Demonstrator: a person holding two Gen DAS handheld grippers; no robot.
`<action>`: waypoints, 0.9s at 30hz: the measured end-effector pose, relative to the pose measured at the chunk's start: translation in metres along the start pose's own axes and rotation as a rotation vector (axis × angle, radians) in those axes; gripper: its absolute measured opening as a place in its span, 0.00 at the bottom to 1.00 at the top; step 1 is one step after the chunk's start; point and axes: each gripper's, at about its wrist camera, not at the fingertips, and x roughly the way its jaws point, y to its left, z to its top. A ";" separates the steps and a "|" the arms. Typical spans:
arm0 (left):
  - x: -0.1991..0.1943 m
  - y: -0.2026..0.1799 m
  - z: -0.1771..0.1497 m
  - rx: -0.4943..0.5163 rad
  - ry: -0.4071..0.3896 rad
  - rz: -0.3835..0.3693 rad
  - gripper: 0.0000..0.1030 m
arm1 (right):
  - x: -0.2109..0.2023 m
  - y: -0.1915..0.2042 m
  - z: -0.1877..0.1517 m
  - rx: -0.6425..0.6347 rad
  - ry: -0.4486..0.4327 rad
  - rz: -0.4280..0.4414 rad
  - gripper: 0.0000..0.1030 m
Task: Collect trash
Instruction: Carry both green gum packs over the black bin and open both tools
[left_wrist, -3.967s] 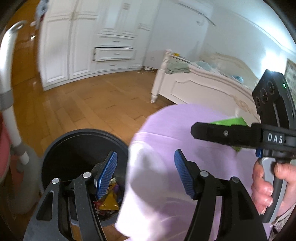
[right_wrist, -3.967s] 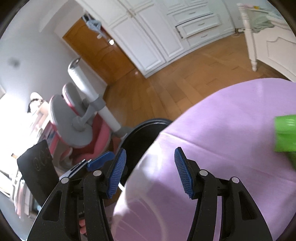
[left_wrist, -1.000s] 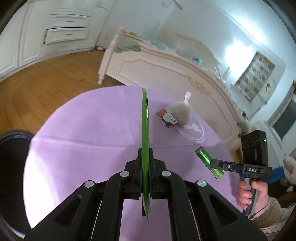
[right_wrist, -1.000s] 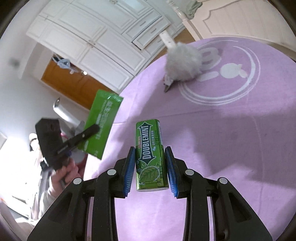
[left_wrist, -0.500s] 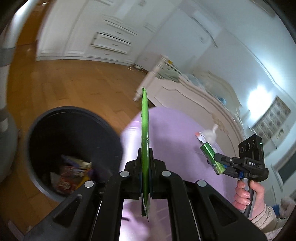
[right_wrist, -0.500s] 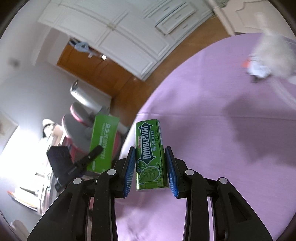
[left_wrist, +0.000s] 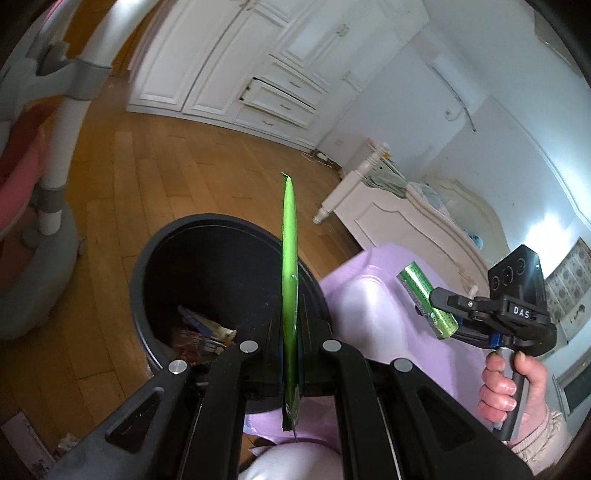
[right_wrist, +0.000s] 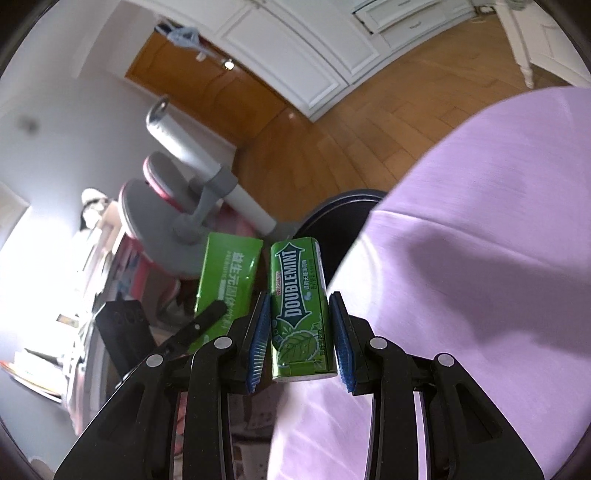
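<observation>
My left gripper (left_wrist: 290, 354) is shut on a flat green packet (left_wrist: 289, 266), seen edge-on and held upright above the near rim of a black trash bin (left_wrist: 147, 258) that has several wrappers in its bottom. The packet's face shows in the right wrist view (right_wrist: 227, 284). My right gripper (right_wrist: 301, 332) is shut on a green Doublemint gum box (right_wrist: 299, 310); it also shows in the left wrist view (left_wrist: 428, 304), held over the purple table edge to the right of the bin. The bin's rim shows in the right wrist view (right_wrist: 340, 203).
A round table with a purple cloth (right_wrist: 480, 258) stands beside the bin. A grey and pink child's chair (right_wrist: 184, 206) stands on the wood floor left of the bin. White wardrobes (left_wrist: 229, 74) and a white bed (left_wrist: 406, 218) are behind.
Both grippers swung left from the table toward the bin. The green packet now hangs over the bin's rim, and the gum box has come to the table's edge near it.
</observation>
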 end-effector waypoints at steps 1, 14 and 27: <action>0.001 0.006 0.001 -0.011 -0.003 0.002 0.06 | 0.006 0.003 0.003 -0.008 0.006 -0.007 0.32; 0.018 0.037 0.011 -0.064 -0.002 0.025 0.06 | 0.078 0.024 0.033 -0.063 0.072 -0.074 0.32; 0.035 0.046 0.012 -0.078 0.017 0.030 0.06 | 0.103 0.017 0.046 -0.102 0.096 -0.133 0.32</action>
